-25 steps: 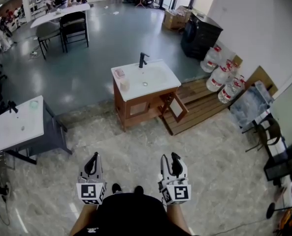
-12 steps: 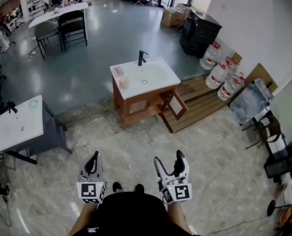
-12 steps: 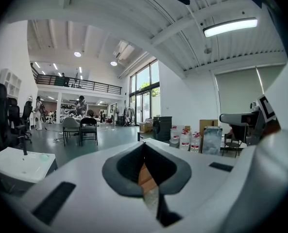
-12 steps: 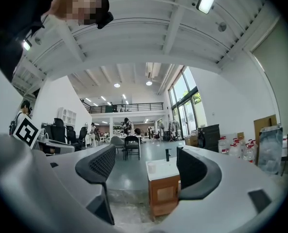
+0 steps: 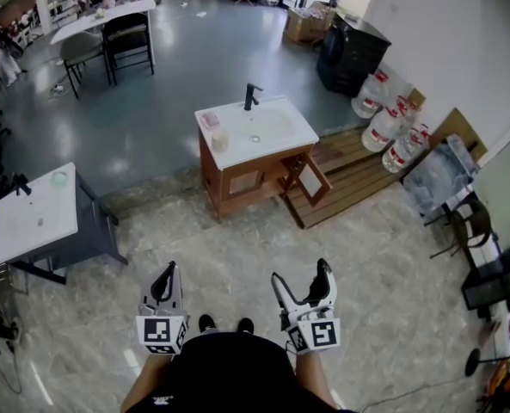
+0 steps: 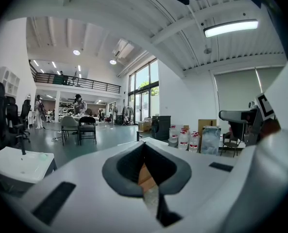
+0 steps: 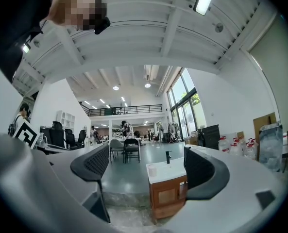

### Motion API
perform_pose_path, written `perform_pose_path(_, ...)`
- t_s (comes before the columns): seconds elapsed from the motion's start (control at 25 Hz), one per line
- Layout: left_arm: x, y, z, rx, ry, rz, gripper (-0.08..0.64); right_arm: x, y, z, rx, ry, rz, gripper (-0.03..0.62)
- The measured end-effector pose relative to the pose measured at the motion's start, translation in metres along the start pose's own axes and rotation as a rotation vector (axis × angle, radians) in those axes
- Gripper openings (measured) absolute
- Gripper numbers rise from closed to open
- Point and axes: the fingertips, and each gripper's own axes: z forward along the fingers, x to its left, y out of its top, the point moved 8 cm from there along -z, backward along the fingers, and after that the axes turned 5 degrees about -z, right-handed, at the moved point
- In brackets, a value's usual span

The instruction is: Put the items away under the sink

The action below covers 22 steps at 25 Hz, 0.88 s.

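The right claw (image 5: 301, 274) has just sprung wide apart, empty, which I take as readying for a grab. The left claw (image 5: 167, 278) is pinched together on nothing. The items, a small pink box (image 5: 209, 122) and a pale cup (image 5: 219, 143), sit on the white-topped wooden sink cabinet (image 5: 289, 136) well ahead, its brown door (image 5: 310, 185) hanging open. Bare stone floor (image 5: 237, 248) lies between. A wooden pallet (image 5: 349, 179) and clear water bottles (image 5: 384, 132) stand clear of the path.
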Motion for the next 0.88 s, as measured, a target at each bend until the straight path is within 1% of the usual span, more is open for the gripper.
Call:
perform_pose_path(0.32, 0.024, 0.003, -0.002, -0.006, -0.004, -0.009, 0.008, 0.016, 0.0, 0.004, 0.005, -0.024, -0.019, 0.469)
perform_pose_path(0.6, 0.051, 0.005, -0.005, -0.047, -0.027, -0.045, 0.008, 0.042, -0.001, 0.008, -0.007, -0.037, -0.041, 0.469)
perform_pose_path(0.76, 0.059, 0.0, -0.006, -0.037, -0.03, -0.047, 0.008, 0.051, -0.003, 0.004, 0.007, -0.047, -0.052, 0.469)
perform_pose_path(0.88, 0.063, -0.006, -0.003, -0.035, -0.033, -0.055, 0.008, 0.05, -0.007, 0.004, 0.027, -0.062, -0.066, 0.469)
